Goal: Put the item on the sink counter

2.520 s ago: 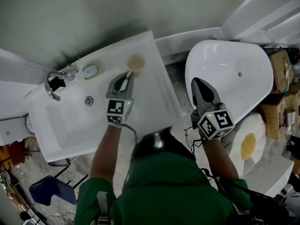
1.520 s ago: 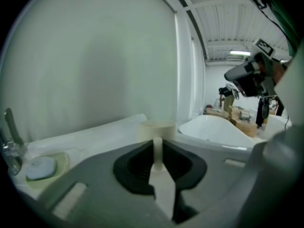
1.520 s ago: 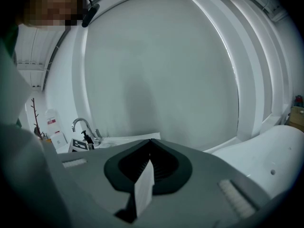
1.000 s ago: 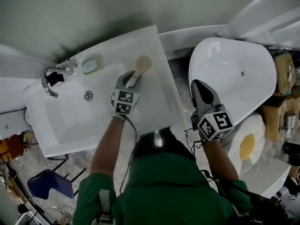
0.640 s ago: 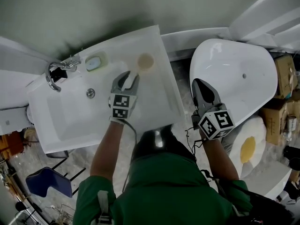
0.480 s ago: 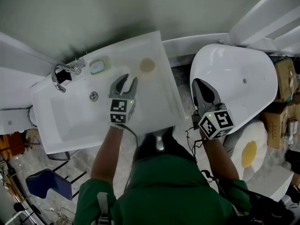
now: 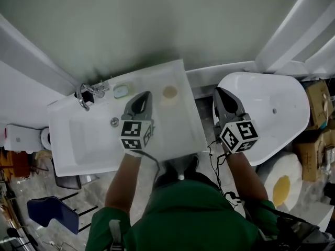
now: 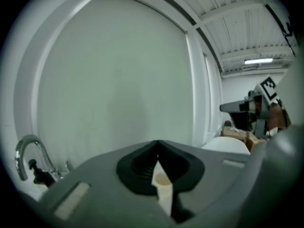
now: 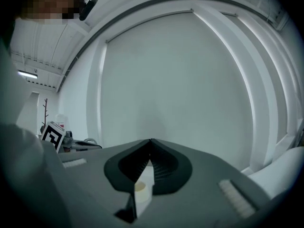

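now the item (image 7: 169,92) sits on the counter (image 7: 180,127); my left gripper (image 7: 142,97) has lifted clear, fingers just closed on nothing, so placement looks done.

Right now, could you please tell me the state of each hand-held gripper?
Left hand-held gripper: just closed, nothing between its jaws.
Right hand-held gripper: shut, empty.

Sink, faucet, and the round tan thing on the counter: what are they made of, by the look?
Sink: glossy white, likely ceramic or cast resin, going by its smooth, even sheen.
Faucet: chromed metal, with a mirror-bright curved spout.
Round tan item: matte beige disc, maybe wood or cork; too small to tell.
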